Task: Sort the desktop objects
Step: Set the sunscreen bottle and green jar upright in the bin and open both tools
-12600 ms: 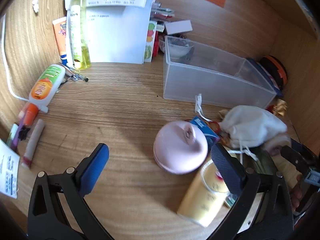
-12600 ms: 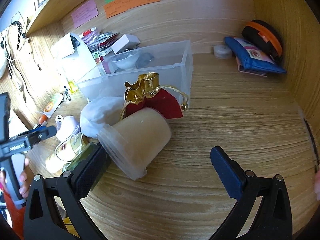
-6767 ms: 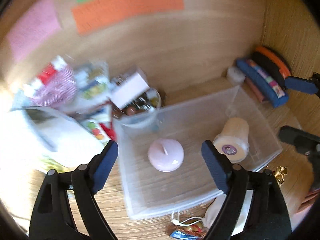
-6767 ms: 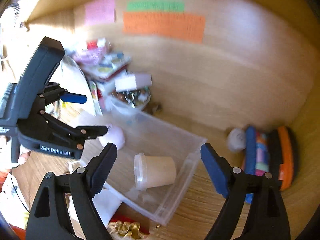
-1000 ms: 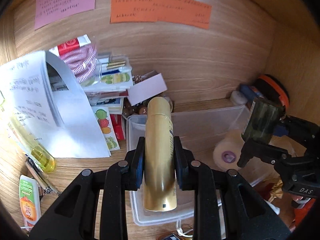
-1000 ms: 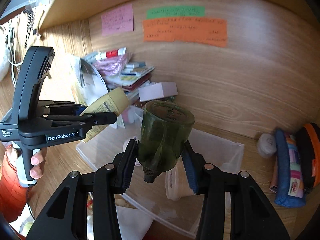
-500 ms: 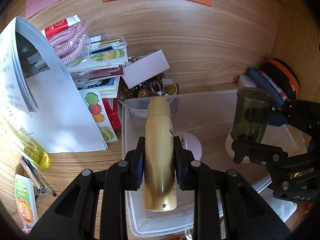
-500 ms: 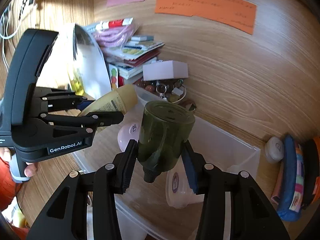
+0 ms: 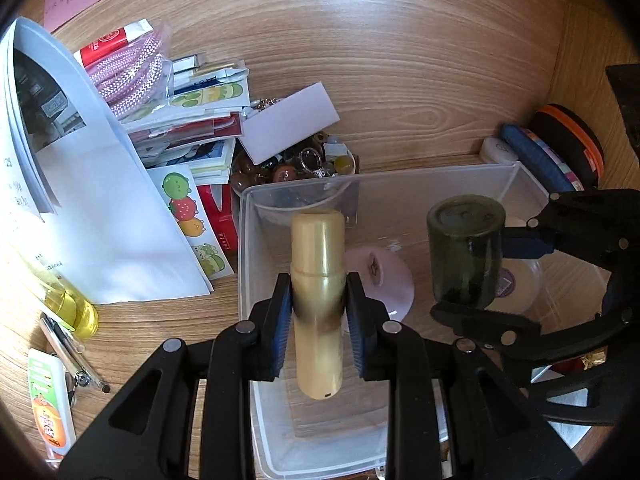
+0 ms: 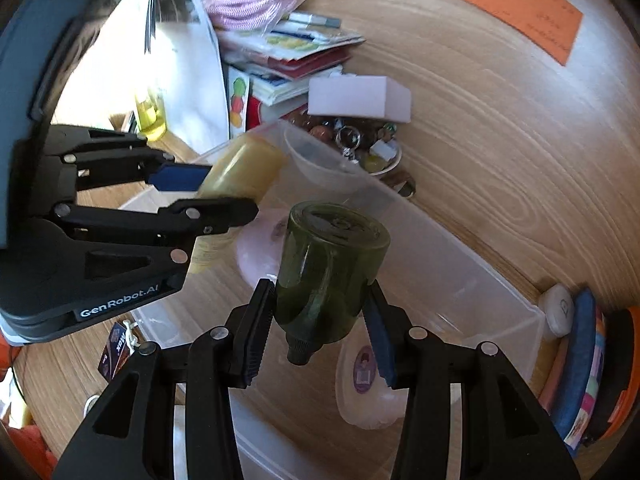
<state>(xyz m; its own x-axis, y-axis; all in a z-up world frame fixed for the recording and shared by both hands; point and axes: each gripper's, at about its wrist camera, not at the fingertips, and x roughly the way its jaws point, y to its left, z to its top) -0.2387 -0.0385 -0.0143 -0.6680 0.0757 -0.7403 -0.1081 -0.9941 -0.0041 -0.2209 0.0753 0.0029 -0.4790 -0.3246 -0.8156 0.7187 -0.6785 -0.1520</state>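
My left gripper (image 9: 318,304) is shut on a gold-yellow tube (image 9: 318,280), held lengthwise above the clear plastic bin (image 9: 248,264). To its right, my right gripper (image 10: 320,320) is shut on a dark green bottle (image 10: 330,272), its base away from me and its cap toward me, also over the bin (image 10: 480,276). The same green bottle (image 9: 464,256) shows in the left wrist view and the tube (image 10: 244,172) in the right wrist view. On the bin's floor lie a pink round case (image 9: 384,272) and a cream jar (image 10: 366,392) on its side.
Behind the bin stand a bowl of trinkets (image 9: 296,164) with a white box (image 9: 290,122) on it, stacked packets and books (image 9: 192,96), and a curled white paper (image 9: 100,184). A yellow bottle (image 9: 68,300) and pens lie left. Pouches (image 10: 584,360) lean at the right wall.
Both grippers have sunk toward the bin with their loads. The right one has rolled and shifted, so the green bottle now hangs lower over the bin's middle.
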